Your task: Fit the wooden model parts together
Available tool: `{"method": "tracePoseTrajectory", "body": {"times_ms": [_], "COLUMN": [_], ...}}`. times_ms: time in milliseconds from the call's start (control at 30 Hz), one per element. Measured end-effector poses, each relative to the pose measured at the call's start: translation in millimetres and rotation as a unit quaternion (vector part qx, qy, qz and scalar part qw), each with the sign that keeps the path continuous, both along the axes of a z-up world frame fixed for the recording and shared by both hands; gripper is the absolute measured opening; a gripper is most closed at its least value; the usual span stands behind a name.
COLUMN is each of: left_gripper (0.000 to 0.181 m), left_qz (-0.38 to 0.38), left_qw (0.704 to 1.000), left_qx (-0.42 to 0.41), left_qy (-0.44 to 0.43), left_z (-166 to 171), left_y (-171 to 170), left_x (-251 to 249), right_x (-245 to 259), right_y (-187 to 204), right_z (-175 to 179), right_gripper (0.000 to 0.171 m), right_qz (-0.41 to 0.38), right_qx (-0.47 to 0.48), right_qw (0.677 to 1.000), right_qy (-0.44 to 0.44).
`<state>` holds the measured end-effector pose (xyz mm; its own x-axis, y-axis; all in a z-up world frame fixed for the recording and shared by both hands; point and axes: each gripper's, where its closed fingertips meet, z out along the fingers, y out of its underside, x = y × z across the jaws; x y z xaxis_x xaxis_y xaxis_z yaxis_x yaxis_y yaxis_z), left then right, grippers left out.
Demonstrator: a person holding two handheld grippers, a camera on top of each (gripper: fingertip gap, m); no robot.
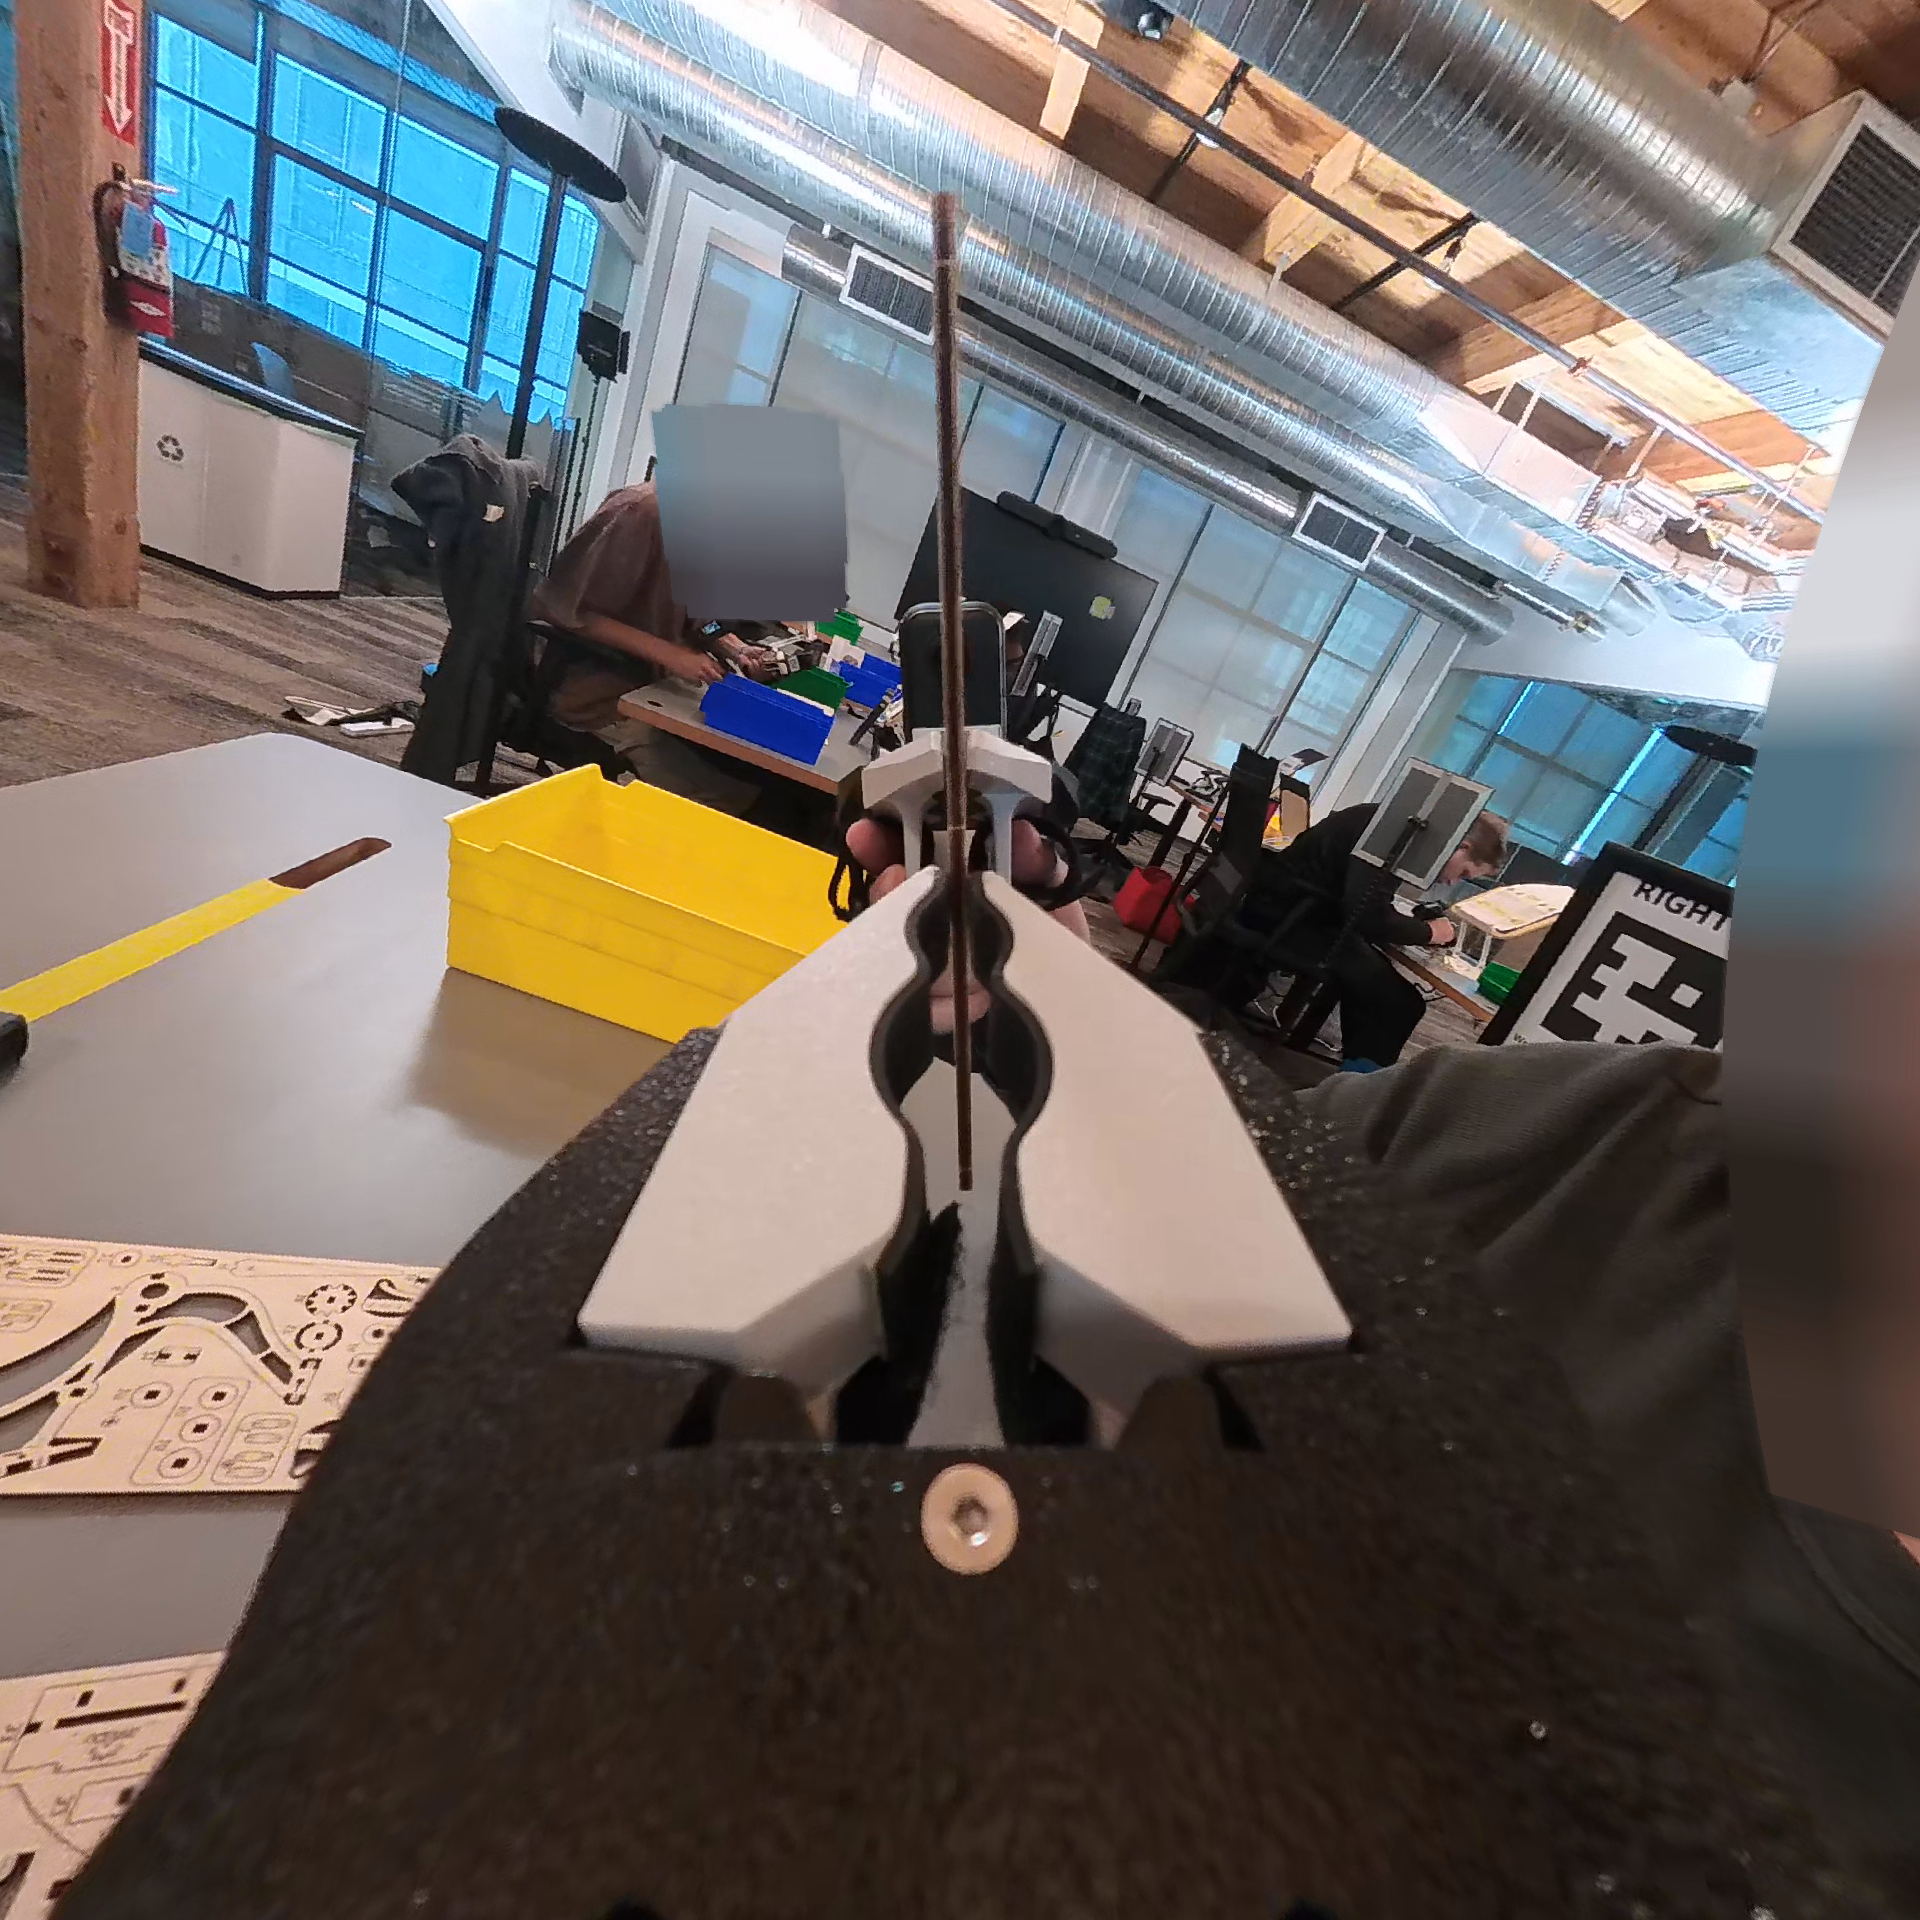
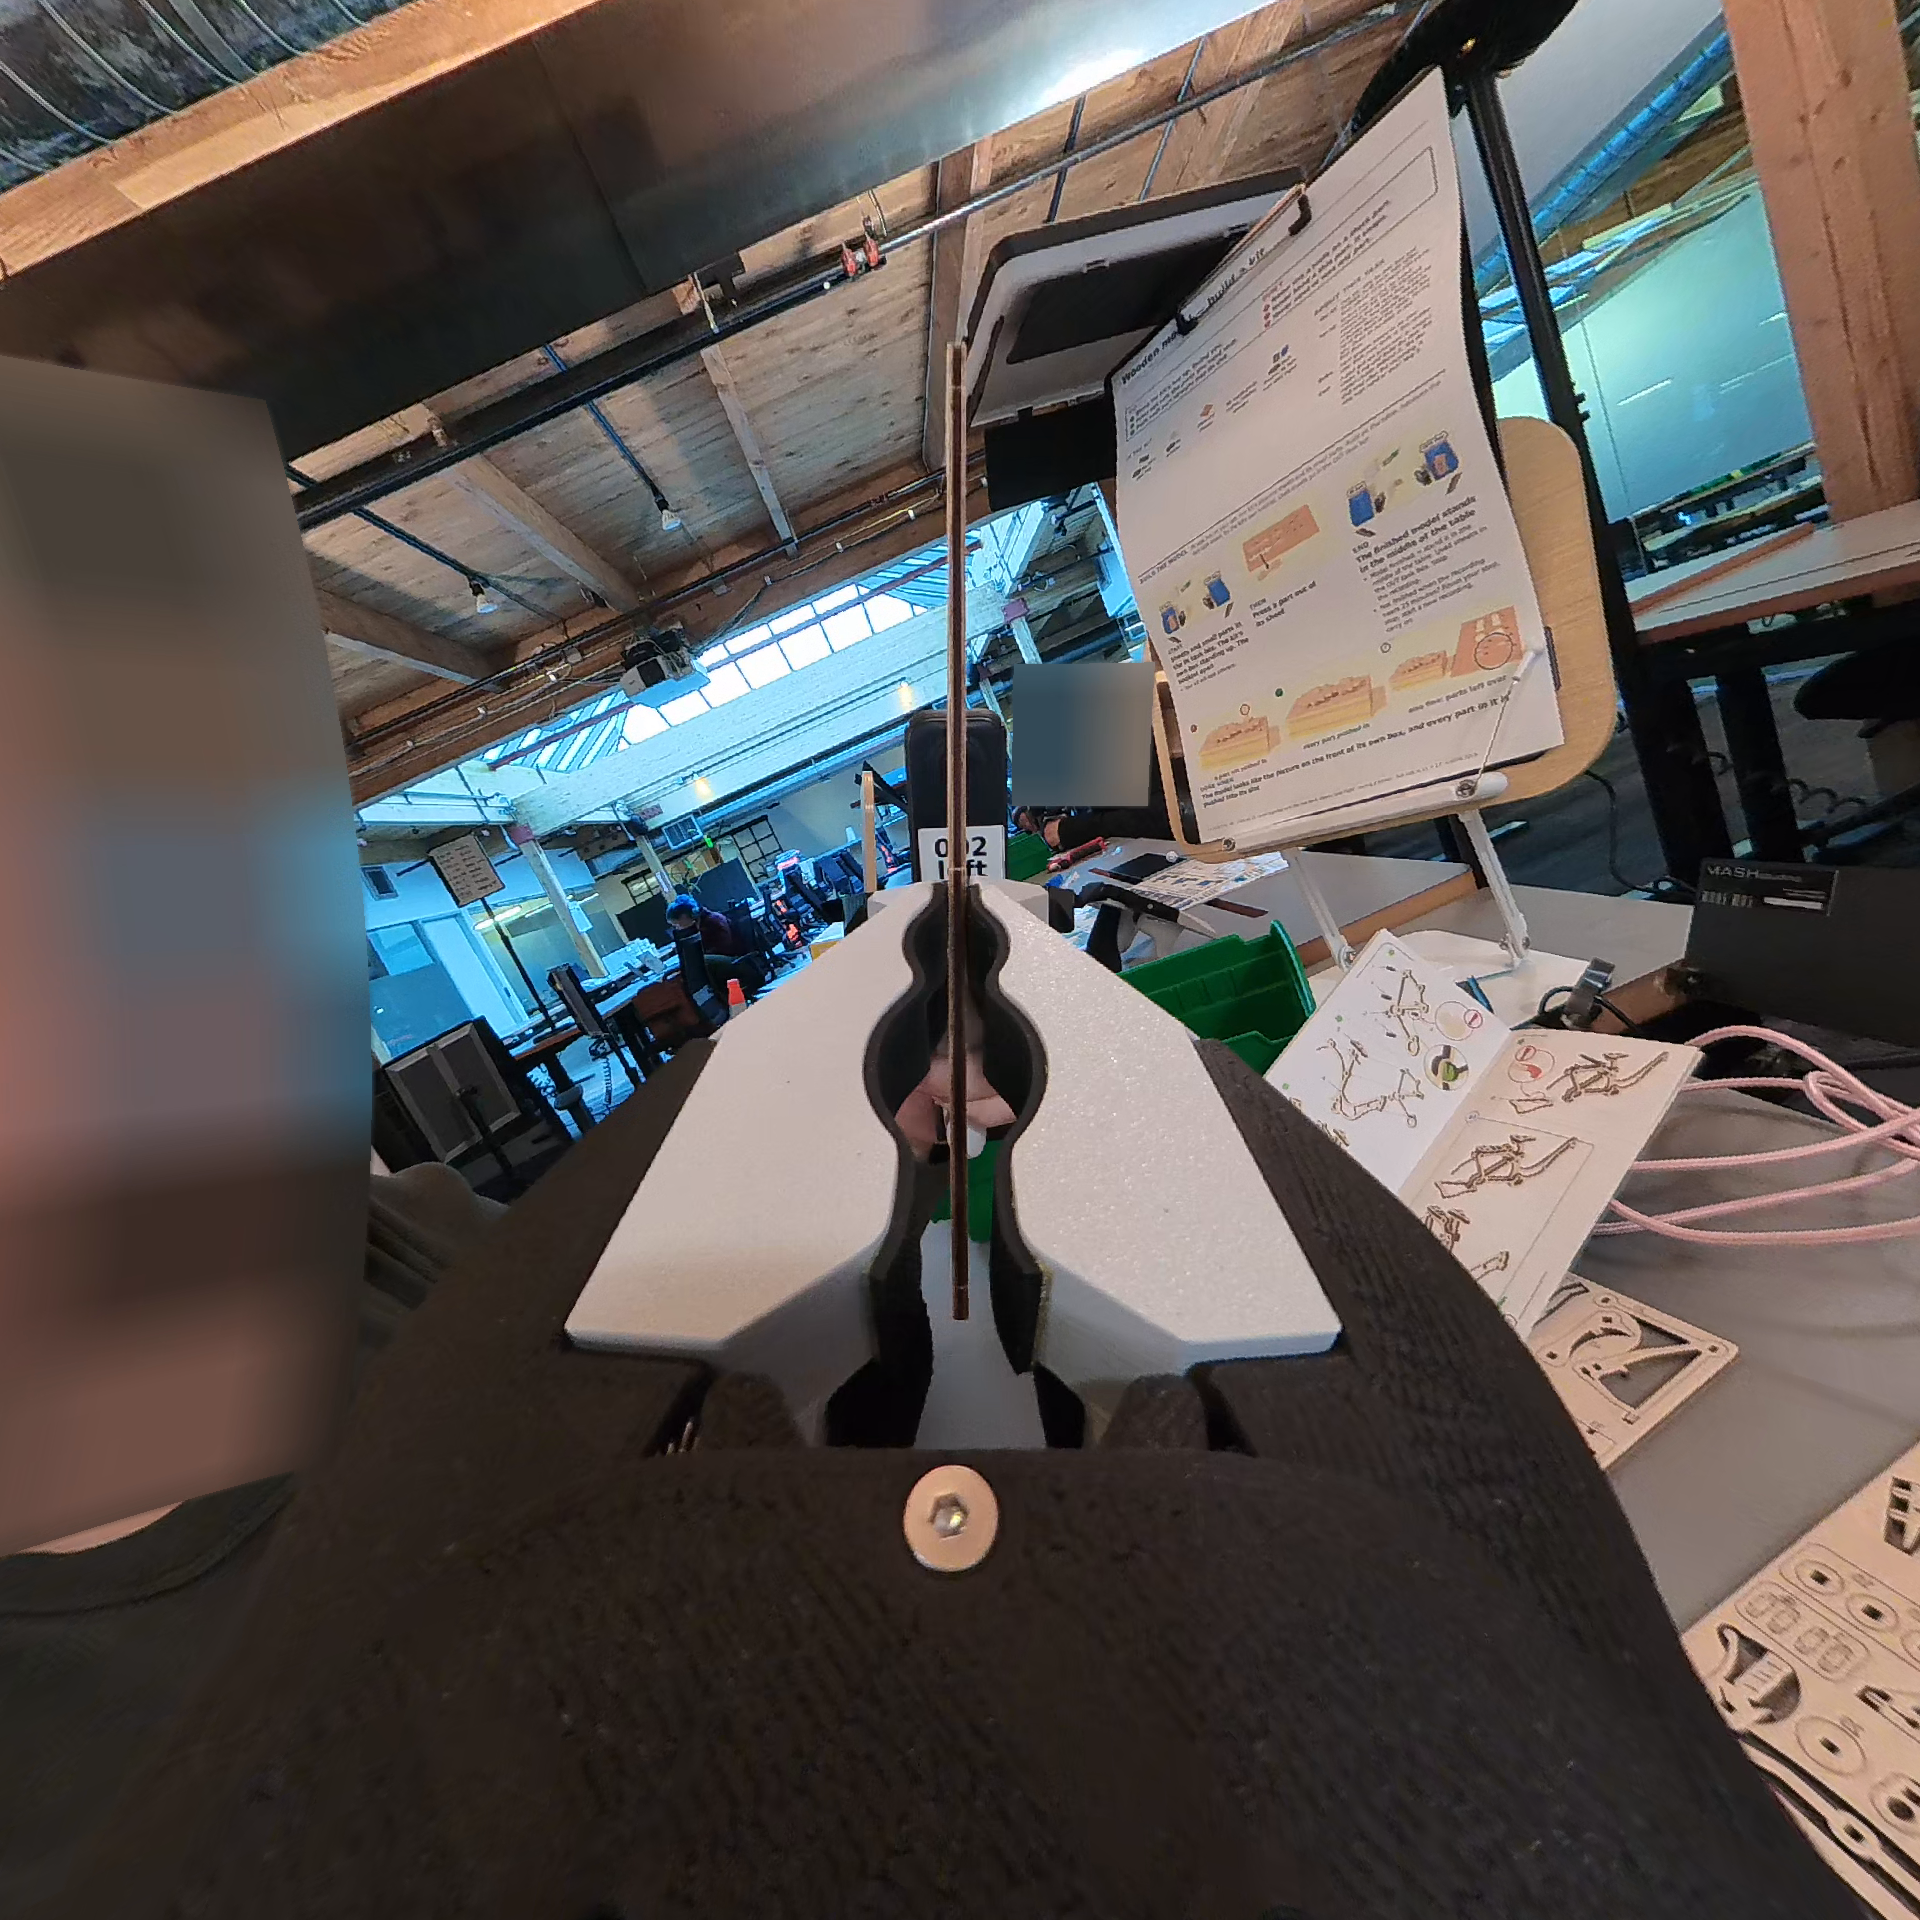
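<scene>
Left gripper: we find its grey fingers closed on a thin wooden sheet, seen edge-on. The sheet stands upright, clamped at the fingertips, and runs from deep in the gap to well above them.

Right gripper: we note the same state. Its fingers are pressed onto the same sheet, again edge-on and upright. The two grippers face each other across it; in the left view the right gripper shows just past the fingertips, with a hand behind it.

Table, left view: we list a yellow bin beyond the left finger, a yellow tape strip to its left, and two flat panels of laser-cut parts at the near left edge.

Table, right view: we record a green bin just behind the right finger, an open booklet beside it, pink cables farther right, and more cut panels at the lower right. A printed page stands clipped on a stand behind the booklet.

Background: people sit at other desks.
</scene>
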<state>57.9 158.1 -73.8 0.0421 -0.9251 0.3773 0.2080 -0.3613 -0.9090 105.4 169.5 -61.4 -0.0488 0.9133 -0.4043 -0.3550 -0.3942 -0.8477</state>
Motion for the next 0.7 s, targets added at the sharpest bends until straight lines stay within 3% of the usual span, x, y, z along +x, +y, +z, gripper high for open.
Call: {"method": "tracePoseTrajectory", "body": {"times_ms": [300, 700], "left_gripper": [0.0, 0.0], "left_qz": [0.007, 0.049], "left_qw": [1.0, 0.997], "left_qx": [0.008, 0.038], "left_qy": [0.001, -0.05], "left_z": [1.1, 22.5], "left_y": [0.6, 5.2], "left_x": [-0.5, -20.9], "right_x": [-0.6, 26.8], "right_y": [0.9, 13.1], "right_z": [0.6, 23.1], "right_gripper": [0.0, 0.012], "right_qz": [-0.013, -0.135], "right_qx": [0.013, 0.081], "right_qw": [1.0, 0.987], "right_qy": [-0.001, 0.037]}}
